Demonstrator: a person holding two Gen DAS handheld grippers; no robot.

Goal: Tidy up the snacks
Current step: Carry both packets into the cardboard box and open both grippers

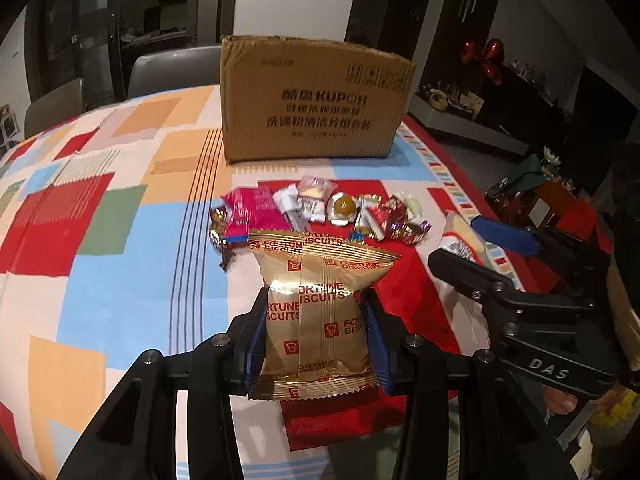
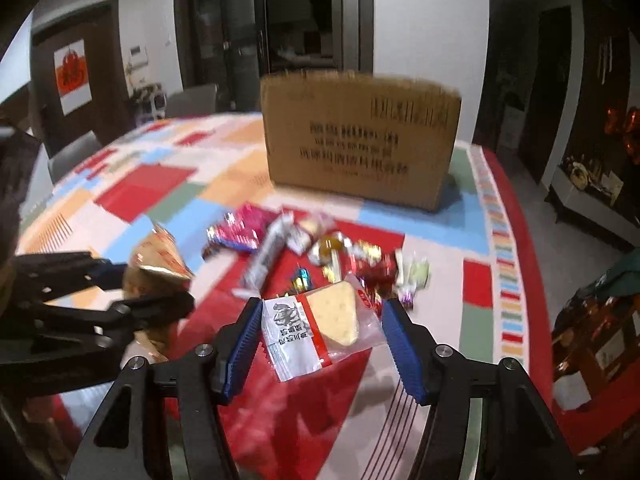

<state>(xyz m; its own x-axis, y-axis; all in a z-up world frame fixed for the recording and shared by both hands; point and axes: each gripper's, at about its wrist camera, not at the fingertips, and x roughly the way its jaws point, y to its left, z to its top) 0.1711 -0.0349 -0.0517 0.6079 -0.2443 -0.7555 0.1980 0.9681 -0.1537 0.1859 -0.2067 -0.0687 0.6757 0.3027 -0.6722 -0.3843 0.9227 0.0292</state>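
- My left gripper (image 1: 316,320) is clamped on a gold biscuit packet (image 1: 320,308), its blue pads pressing both sides, and the packet is lifted clear of the tablecloth (image 1: 120,208), on the near side of the cardboard box (image 1: 316,100).
- My right gripper (image 2: 320,328) holds a clear-wrapped wedge of cake (image 2: 320,326) between its blue pads; the left pad touches the wrapper, and the clear corner reaches the right pad, so I read it as gripped.
- This wedge also hangs above the cloth, nearer to me than the box.
- The snack pile (image 1: 320,210) lies on the cloth just in front of the box: a pink packet (image 1: 254,212), small foil sweets and a round yellow one in clear wrap.
- The box stands upright on the cloth behind the pile, not touching it.
- Seen from the left camera, the right gripper sits to the right of the pile.
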